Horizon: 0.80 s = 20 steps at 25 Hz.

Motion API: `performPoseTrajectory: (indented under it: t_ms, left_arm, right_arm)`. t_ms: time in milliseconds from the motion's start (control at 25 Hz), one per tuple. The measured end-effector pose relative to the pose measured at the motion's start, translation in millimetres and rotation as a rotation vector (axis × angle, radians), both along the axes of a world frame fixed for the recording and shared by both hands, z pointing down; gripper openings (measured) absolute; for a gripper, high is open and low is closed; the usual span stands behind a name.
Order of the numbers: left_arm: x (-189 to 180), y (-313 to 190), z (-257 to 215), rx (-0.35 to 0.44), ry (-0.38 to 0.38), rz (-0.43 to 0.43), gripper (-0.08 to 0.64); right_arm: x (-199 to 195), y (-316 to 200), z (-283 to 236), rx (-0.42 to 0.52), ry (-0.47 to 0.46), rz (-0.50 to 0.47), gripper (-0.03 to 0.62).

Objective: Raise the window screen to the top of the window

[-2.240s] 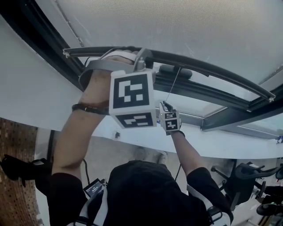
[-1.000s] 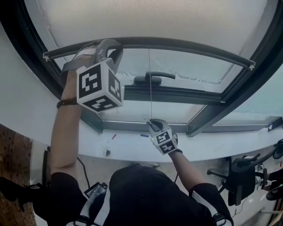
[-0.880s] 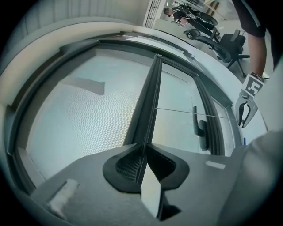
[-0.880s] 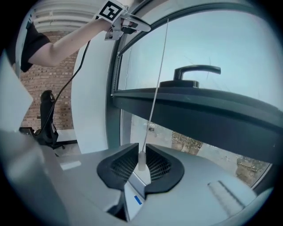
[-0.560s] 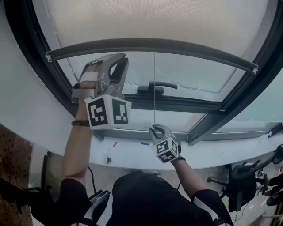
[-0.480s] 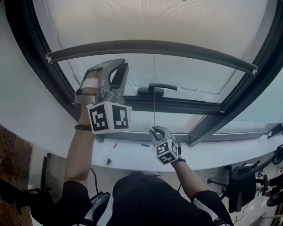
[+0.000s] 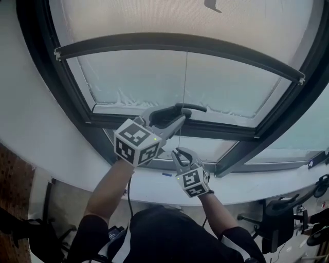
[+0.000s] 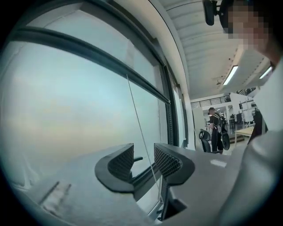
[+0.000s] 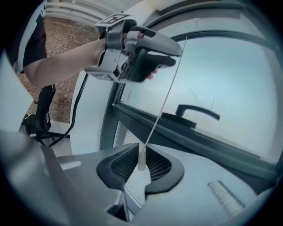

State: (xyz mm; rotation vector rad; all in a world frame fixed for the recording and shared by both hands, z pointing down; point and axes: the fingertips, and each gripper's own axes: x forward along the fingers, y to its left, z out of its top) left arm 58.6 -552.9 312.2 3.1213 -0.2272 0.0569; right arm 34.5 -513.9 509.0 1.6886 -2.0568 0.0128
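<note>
The pale window screen ends in a dark bottom bar high on the window. A thin pull cord hangs from the middle of the bar. My right gripper is shut on the cord's white end piece above the sill. My left gripper is level beside the window handle. Its jaws have just been opening. The cord runs between the left fingers without being pressed. The right gripper view shows the left gripper next to the cord.
The dark window frame and white sill lie below the grippers. The handle sticks out from the sash. Office chairs stand at the lower right. A person stands far back in the room.
My left gripper left the screen's bar, came down to the cord by the handle, rolled over and opened. The right gripper rose a little with the cord end.
</note>
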Motion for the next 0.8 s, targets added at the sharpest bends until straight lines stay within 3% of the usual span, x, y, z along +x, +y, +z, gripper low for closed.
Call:
performPoseTrajectory:
  t_ms: [320,400,480,640,800]
  left_arm:
    - [11,14,5,0.024,0.013,0.029,0.142]
    - [9,10,2,0.024,0.03,0.01,0.025]
    - [8,9,-9,-0.003,0.069,0.024,0.008]
    - [9,9,-29,-0.018,0.107,0.048,0.006]
    - [13,7,-57,0.042,0.116,0.058,0.006]
  right_arm:
    - [0,-10,-45,0.085,-0.021,-0.022,0.054]
    - [-3,-10,-60,0.122,-0.026,-0.033,0.054]
    - [-5,-14,-71,0.152,-0.035,-0.049,0.054]
    - [-7,-14,-92,0.19,-0.083,-0.041,0.054]
    - [-2,-22,-119,0.252,-0.033,-0.054,0.054]
